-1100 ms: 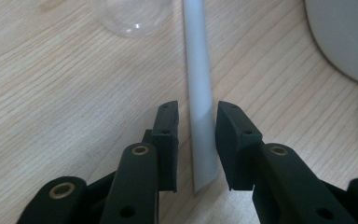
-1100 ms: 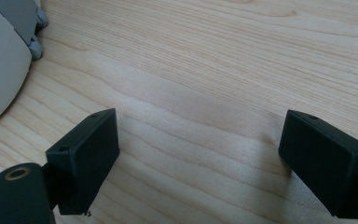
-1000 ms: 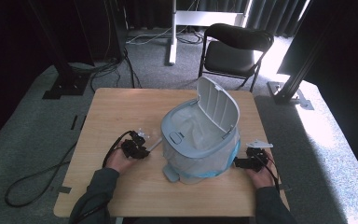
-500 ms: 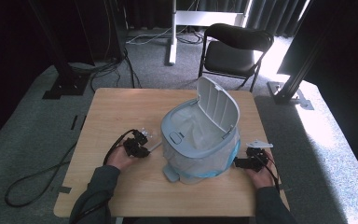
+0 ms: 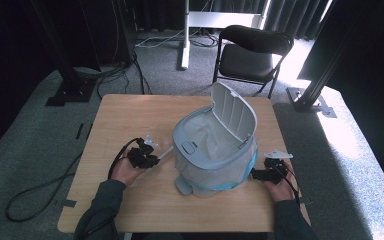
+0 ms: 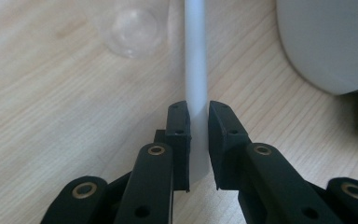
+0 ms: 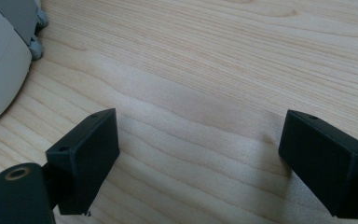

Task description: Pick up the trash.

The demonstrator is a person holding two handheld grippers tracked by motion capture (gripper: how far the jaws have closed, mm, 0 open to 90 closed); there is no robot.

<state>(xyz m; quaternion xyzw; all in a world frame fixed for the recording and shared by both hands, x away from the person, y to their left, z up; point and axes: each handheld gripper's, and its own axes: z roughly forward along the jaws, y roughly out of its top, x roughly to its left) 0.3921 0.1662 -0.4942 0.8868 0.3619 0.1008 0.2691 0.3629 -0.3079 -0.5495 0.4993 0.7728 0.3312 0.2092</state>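
Observation:
A grey lidded bin point(image 5: 215, 150) stands mid-table with its lid point(image 5: 235, 115) tipped up and a white liner with a blue edge inside. To its left a thin white rod point(image 5: 166, 152) lies on the table. My left gripper point(image 5: 152, 159) has just been closing, and its pads now press on both sides of the white rod point(image 6: 196, 70), which runs straight away from my left gripper point(image 6: 197, 109). A clear round piece point(image 6: 130, 29) lies beside the rod's far part. Right of the bin, my right gripper point(image 5: 254, 174) rests low on the wood. In its own view, my right gripper point(image 7: 200, 126) holds its jaws wide with nothing between them.
The bin's grey wall point(image 6: 326, 42) rises just right of the rod, and its base point(image 7: 0, 70) is close to the right gripper. A black chair point(image 5: 252, 52) stands beyond the table's far edge point(image 5: 180, 96). Cables lie on the floor at the left.
At this distance the left gripper seems to have drawn in slightly at the rod. The right hand and the bin have not moved.

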